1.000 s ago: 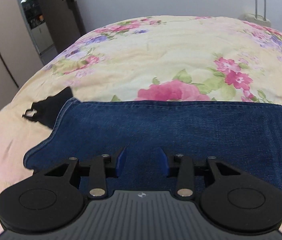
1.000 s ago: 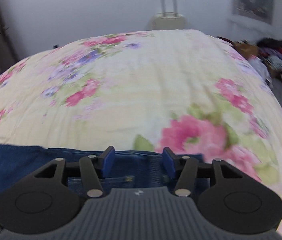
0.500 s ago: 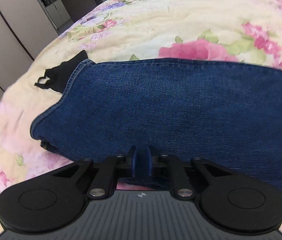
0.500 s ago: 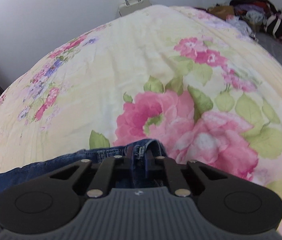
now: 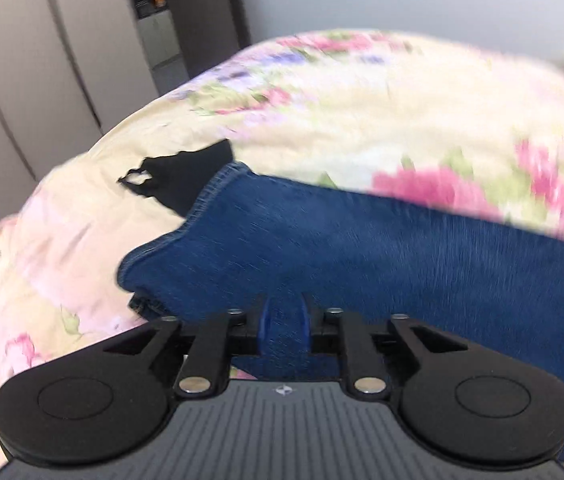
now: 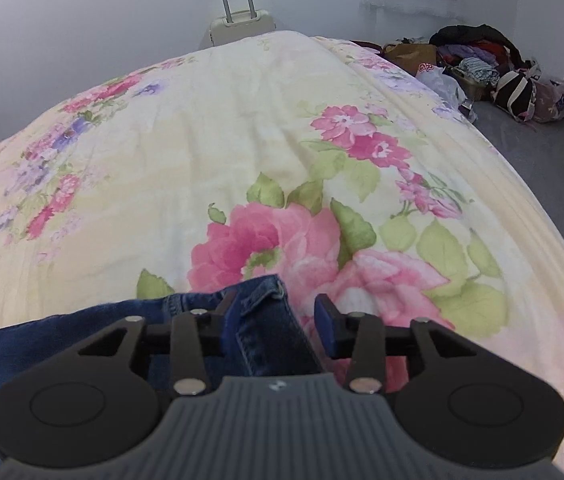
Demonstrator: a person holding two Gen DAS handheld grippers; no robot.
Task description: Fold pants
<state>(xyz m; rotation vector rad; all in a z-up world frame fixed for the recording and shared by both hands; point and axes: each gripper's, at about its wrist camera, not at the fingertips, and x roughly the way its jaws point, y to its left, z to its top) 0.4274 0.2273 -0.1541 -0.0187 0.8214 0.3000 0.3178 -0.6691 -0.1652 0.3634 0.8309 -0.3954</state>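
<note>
Dark blue jeans (image 5: pixel 362 248) lie folded lengthwise across a floral bedsheet (image 5: pixel 362 112). My left gripper (image 5: pixel 284 316) sits at their near edge, close to the hem end. Its jaws are opening, and denim still fills the narrow gap between them. In the right wrist view the jeans (image 6: pixel 82 344) end at a waistband corner (image 6: pixel 270 284). My right gripper (image 6: pixel 277 304) straddles that corner with its jaws opening. The left finger lies against the denim and the right pad (image 6: pixel 326 316) stands clear over the sheet (image 6: pixel 202 140).
A black garment (image 5: pixel 186 176) lies on the bed just past the jeans' hem end. Wardrobe doors (image 5: pixel 22 80) stand to the left. A pale suitcase (image 6: pixel 242 24) stands behind the bed, and a heap of clothes and bags (image 6: pixel 482 64) lies on the floor at right.
Both grippers stood open a second ago, then pinched the denim's near edge half a second ago. Their jaws have now parted again. The left view has swung and blurred.
</note>
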